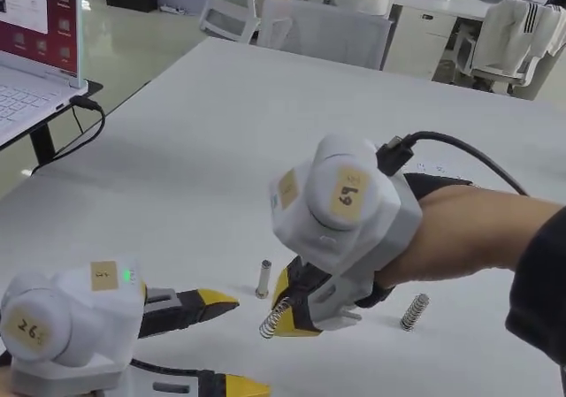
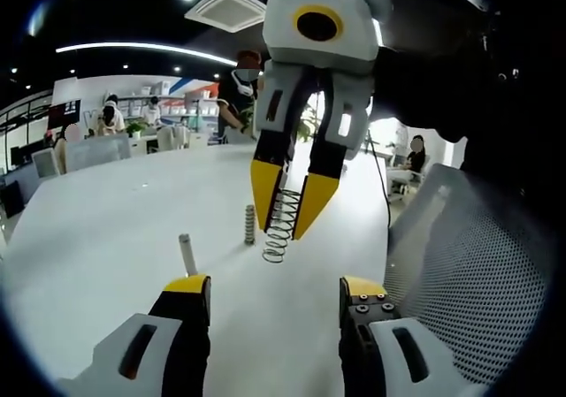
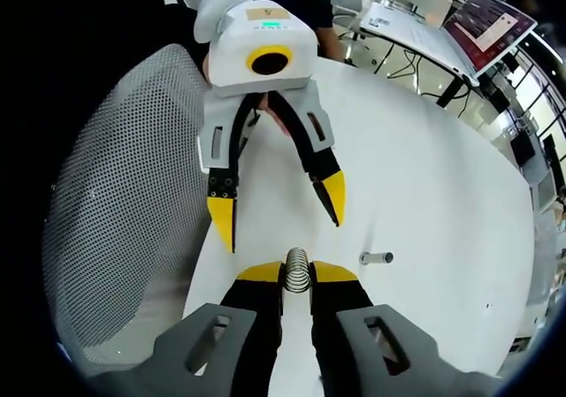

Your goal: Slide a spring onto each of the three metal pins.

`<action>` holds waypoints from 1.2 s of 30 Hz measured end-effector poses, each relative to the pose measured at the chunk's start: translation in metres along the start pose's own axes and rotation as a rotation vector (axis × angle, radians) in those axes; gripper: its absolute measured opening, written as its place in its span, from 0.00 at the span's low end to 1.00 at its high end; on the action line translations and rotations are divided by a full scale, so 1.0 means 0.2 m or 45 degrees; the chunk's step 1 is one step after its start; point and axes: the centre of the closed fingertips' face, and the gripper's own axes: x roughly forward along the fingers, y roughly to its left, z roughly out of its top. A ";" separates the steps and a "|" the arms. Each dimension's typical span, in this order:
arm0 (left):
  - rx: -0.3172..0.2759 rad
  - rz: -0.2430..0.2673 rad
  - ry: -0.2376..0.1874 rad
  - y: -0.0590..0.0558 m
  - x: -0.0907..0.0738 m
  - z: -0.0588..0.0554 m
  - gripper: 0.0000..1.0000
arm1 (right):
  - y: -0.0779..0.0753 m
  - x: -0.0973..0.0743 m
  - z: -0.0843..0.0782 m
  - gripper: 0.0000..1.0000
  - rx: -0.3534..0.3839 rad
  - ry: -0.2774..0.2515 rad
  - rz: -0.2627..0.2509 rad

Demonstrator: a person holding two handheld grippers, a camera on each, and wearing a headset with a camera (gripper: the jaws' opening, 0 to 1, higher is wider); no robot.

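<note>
Spring (image 1: 274,319), coiled wire: pinched between the yellow tips of the right claw (image 1: 289,317), which is closed on it, one end jutting past the tips; whether that end touches the white surface (image 1: 221,149) cannot be told. Metal pin (image 1: 263,278): upright on the surface just beside that claw, apart from the held spring. Second spring (image 1: 414,311): lying loose on the surface at the right claw's other side. Left claw (image 1: 243,344): jaws spread, holding nothing, pointed toward the right claw, by the surface's near edge.
</note>
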 end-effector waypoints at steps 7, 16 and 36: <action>-0.008 0.021 -0.007 0.02 0.00 0.00 0.64 | -0.03 -0.02 -0.01 0.09 0.003 0.006 -0.014; -0.014 0.031 -0.015 0.02 0.00 -0.01 0.70 | -0.08 -0.04 -0.04 0.09 0.015 0.026 -0.042; -0.020 0.032 -0.009 0.02 0.00 -0.03 0.70 | -0.26 -0.09 -0.05 0.09 0.016 0.067 -0.095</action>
